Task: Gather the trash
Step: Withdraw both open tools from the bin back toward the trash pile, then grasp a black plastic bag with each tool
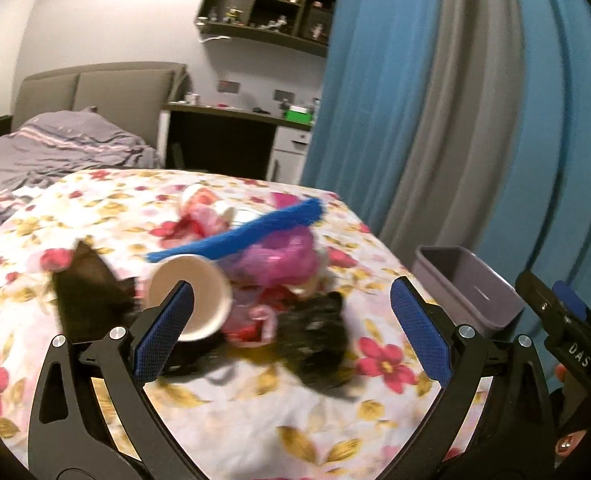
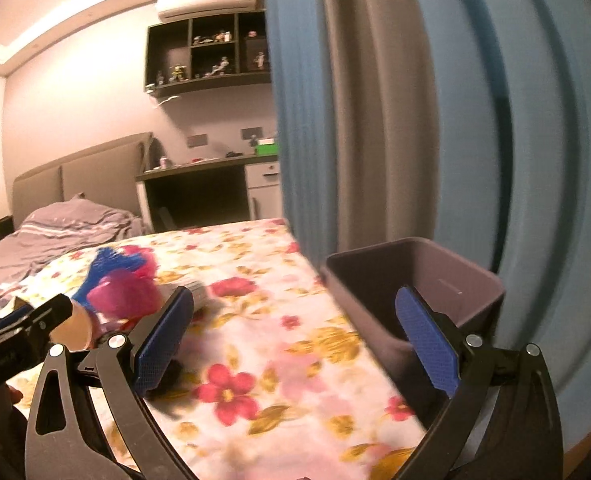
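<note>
1. Your left hand-held gripper (image 1: 291, 328) is spread wide and holds nothing; its left pad sits in front of the paper cup (image 1: 191, 296), which lies on its side with the mouth toward you.
2. Your right hand-held gripper (image 2: 295, 344) is likewise released and empty, hanging over the flowered cloth (image 2: 255, 344) with its right finger in front of the grey bin (image 2: 483, 280).
3. The trash is heaped mid-cloth: the cup, a pink bag (image 1: 279, 256), a blue strip (image 1: 247, 232) lying across it, and dark crumpled pieces (image 1: 315, 336) (motion blur hides what they are).
4. To do this step well, I'd centre the cup's rim between the left pads before you close, gently, since thin paper will likely buckle.
5. The bin stands at the cloth's right edge beside the blue curtain (image 1: 455, 120), so carry across to it.
6. The only readable writing is "DAS" on the right tool's body, seen from the left camera.
</note>
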Demonstrator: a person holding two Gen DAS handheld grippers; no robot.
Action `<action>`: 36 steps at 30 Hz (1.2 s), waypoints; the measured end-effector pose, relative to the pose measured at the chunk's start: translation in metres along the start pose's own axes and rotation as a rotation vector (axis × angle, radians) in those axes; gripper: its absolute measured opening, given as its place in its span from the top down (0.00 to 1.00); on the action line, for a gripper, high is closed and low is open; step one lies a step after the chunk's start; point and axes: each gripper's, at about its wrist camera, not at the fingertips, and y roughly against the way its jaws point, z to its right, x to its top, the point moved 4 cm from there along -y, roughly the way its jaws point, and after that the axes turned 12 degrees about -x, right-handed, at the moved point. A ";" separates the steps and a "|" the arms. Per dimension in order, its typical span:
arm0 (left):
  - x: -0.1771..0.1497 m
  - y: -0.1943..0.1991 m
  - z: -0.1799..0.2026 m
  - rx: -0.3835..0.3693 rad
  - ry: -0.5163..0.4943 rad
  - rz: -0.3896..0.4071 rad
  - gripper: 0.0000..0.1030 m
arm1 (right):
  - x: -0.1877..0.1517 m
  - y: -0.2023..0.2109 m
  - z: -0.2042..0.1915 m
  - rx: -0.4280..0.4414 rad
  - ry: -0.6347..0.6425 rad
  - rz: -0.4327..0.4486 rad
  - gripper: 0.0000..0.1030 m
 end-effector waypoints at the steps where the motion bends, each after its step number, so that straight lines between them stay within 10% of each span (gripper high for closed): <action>1: 0.000 0.005 -0.006 0.011 0.006 0.005 0.06 | -0.002 0.003 -0.007 0.013 0.006 0.000 0.06; 23: -0.009 0.066 -0.112 0.196 0.124 0.044 0.06 | -0.046 -0.004 -0.135 0.201 0.194 -0.129 0.22; 36: -0.013 0.040 -0.145 0.187 0.177 -0.036 0.09 | -0.061 -0.028 -0.157 0.218 0.253 -0.220 0.65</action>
